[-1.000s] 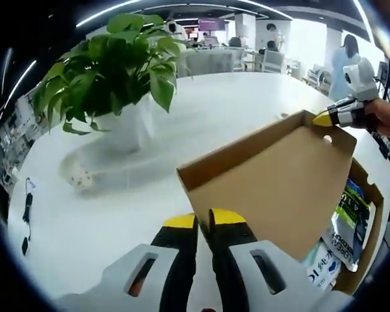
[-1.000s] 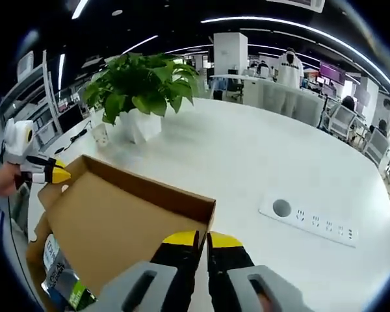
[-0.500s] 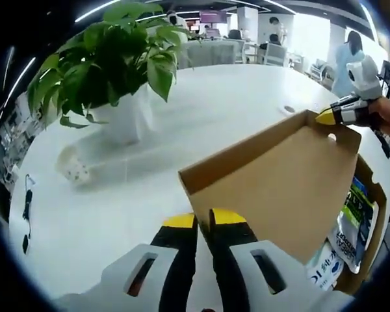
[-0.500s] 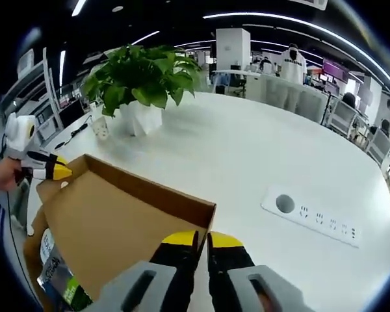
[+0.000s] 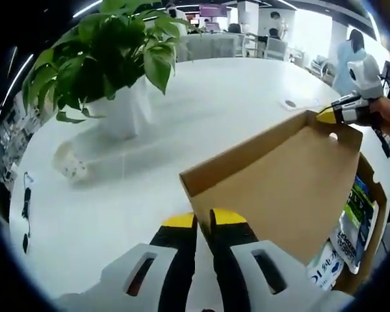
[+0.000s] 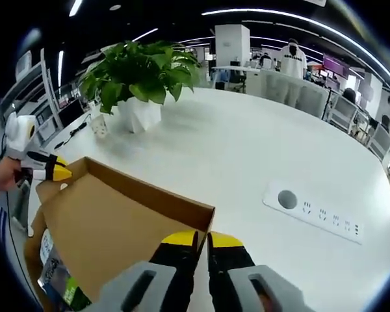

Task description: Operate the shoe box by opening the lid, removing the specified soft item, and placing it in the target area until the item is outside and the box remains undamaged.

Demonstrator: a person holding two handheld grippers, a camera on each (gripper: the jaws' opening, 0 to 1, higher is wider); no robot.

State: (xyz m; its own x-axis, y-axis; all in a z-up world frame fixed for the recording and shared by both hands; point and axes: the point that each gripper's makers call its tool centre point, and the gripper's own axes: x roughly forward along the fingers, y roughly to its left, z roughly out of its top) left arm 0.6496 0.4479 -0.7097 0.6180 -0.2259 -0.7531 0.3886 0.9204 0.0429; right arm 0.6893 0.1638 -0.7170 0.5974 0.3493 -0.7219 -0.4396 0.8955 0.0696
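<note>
Shoe box lid (image 5: 286, 188) raised, corners pinched by closed left fingers (image 5: 182, 224) and right fingers (image 6: 224, 242)

A broad white rounded tabletop (image 6: 247, 149) carried everything. A leafy green plant in a white pot (image 6: 138, 112) stood toward its far side, with a small white dotted cup (image 6: 99, 129) just beside it. A brown cardboard shoe box (image 6: 49, 244) sat near the edge, and a white power strip (image 6: 315, 211) lay flat, well apart.
</note>
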